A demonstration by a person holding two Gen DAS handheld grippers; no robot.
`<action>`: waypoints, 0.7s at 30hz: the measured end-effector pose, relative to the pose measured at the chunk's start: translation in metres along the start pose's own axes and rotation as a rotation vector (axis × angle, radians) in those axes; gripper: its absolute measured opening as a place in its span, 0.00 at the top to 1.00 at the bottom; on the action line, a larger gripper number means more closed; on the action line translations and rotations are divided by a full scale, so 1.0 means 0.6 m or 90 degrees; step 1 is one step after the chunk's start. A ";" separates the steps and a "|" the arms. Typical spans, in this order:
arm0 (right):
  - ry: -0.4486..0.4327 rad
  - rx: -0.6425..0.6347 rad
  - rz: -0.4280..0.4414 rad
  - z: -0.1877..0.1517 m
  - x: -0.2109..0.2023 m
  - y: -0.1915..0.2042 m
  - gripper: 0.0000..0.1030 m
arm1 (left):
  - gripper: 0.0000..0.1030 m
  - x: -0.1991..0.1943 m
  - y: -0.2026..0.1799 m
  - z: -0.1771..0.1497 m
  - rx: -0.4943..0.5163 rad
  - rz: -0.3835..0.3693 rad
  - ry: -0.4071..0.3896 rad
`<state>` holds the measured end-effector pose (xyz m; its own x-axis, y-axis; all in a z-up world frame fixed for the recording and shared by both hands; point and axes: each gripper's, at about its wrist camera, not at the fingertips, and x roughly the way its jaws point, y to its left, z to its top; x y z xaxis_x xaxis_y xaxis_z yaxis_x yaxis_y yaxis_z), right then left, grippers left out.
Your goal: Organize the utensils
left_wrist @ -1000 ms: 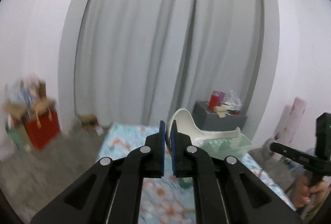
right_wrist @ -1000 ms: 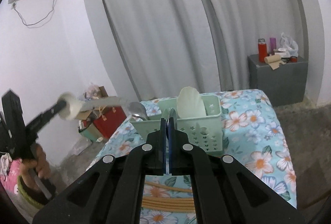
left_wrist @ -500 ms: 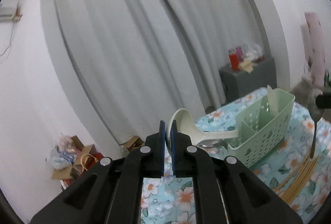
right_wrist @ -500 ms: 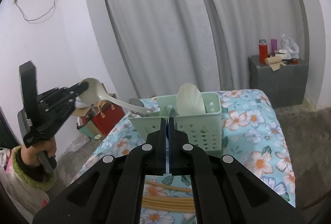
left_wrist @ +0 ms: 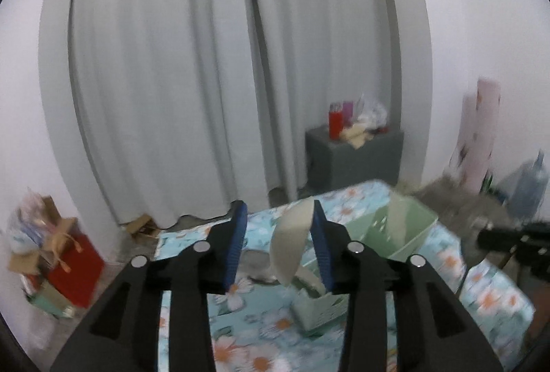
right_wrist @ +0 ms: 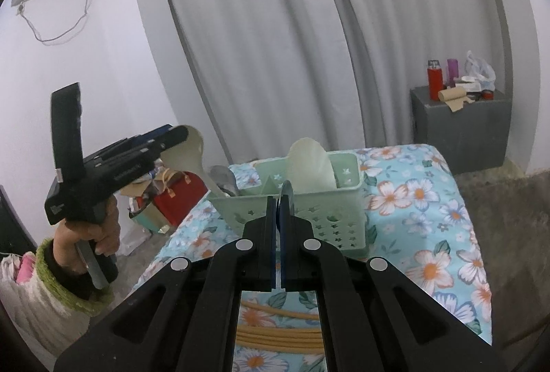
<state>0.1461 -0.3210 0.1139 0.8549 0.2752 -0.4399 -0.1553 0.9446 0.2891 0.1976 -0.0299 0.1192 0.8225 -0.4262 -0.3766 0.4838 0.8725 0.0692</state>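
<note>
The left gripper (left_wrist: 278, 243) stands wide open, with the cream ladle (left_wrist: 290, 246) loose between its blue pads, leaning toward the right one. In the right wrist view the ladle's bowl (right_wrist: 187, 150) sits by that gripper's tip at 9 o'clock and its handle runs down into the basket (right_wrist: 302, 200), so the release looks made to let the ladle drop in handle-first. The right gripper (right_wrist: 278, 200) is closed on a thin metal utensil (right_wrist: 286, 196); only an edge shows above the pads, so what it is cannot be told.

The tabletop (right_wrist: 429, 227), under a floral cloth, carries the green basket near its middle, at 12 o'clock from the right gripper. A pale spatula (right_wrist: 311, 166) stands upright in the basket's right compartment; a grey spoon (right_wrist: 225, 178) leans at its left end beside the ladle handle. Wooden chopsticks (right_wrist: 278, 332) lie flat on the cloth at 6 o'clock, not yet sorted.

The left hand (right_wrist: 87, 231), in a green cuff, grips its handle low with the tool tilted up and aimed toward the basket from its left. The right gripper is level, pointing straight at the basket's front wall, probably waiting for its turn to place.
</note>
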 end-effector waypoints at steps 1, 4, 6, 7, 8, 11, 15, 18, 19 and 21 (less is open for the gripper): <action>-0.003 0.000 -0.002 0.002 -0.002 -0.001 1.00 | 0.63 -0.005 0.004 0.001 -0.012 -0.004 -0.008; -0.019 -0.001 -0.004 0.012 -0.013 -0.003 1.00 | 0.57 -0.021 0.020 0.001 -0.056 -0.023 -0.031; -0.031 0.000 -0.004 0.020 -0.020 -0.005 1.00 | 0.51 -0.032 0.033 -0.003 -0.090 -0.045 -0.055; -0.035 0.001 -0.005 0.023 -0.022 -0.006 1.00 | 0.50 -0.035 0.036 -0.005 -0.099 -0.051 -0.059; -0.037 0.002 -0.005 0.026 -0.024 -0.007 1.00 | 0.49 -0.037 0.039 -0.008 -0.109 -0.055 -0.061; -0.041 0.005 -0.005 0.032 -0.026 -0.009 1.00 | 0.49 -0.022 0.037 -0.013 -0.117 -0.058 -0.053; -0.039 0.005 -0.009 0.032 -0.025 -0.006 1.00 | 0.49 0.015 0.013 -0.017 -0.088 -0.065 -0.022; -0.041 0.002 -0.014 0.034 -0.028 -0.003 1.00 | 0.49 0.038 0.006 -0.021 -0.092 -0.077 -0.002; -0.043 0.002 -0.015 0.036 -0.030 -0.003 1.00 | 0.49 0.036 0.009 -0.021 -0.099 -0.080 -0.003; -0.051 0.000 -0.018 0.040 -0.037 -0.006 1.00 | 0.49 0.025 0.023 -0.022 -0.131 -0.095 -0.014</action>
<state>0.1395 -0.3350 0.1432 0.8960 0.2337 -0.3776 -0.1311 0.9516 0.2778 0.2124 -0.0213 0.1026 0.7537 -0.5577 -0.3477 0.5319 0.8284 -0.1758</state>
